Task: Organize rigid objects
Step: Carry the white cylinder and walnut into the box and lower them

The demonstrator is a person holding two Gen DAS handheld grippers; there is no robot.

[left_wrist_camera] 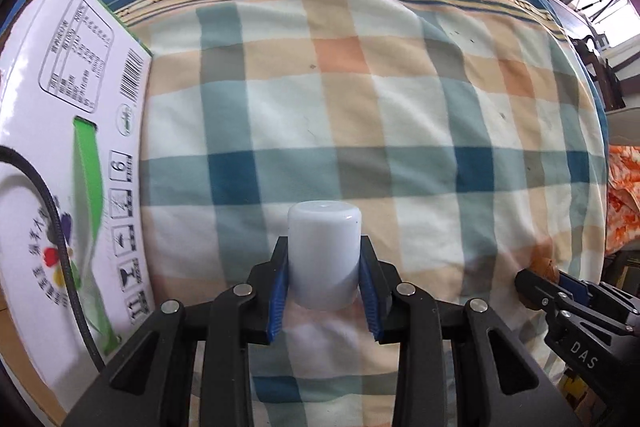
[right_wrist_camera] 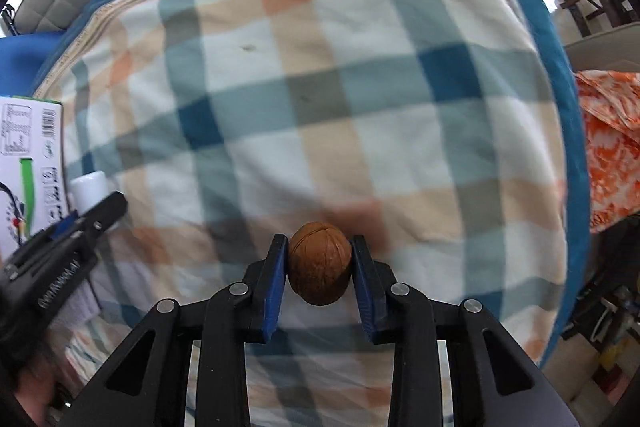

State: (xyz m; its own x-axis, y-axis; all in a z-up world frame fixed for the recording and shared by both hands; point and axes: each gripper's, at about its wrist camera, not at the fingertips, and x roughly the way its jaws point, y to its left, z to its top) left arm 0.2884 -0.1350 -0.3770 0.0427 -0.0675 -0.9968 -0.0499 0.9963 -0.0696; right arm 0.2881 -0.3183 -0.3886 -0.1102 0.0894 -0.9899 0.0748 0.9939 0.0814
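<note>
**Both grippers loaded over the checked blanket**

Above the checked blanket (left_wrist_camera: 360, 115), the carton (left_wrist_camera: 68, 147) lies to my left, nearest my left gripper (left_wrist_camera: 324, 267), clamped on an upright white bottle (left_wrist_camera: 323, 255). My right gripper (right_wrist_camera: 319, 267) pinches a walnut (right_wrist_camera: 319, 263), farther off.

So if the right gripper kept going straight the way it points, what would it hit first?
The checked blanket, most likely. The right gripper is shut on a walnut, so the walnut would probably touch down first; the gap is unclear.
</note>
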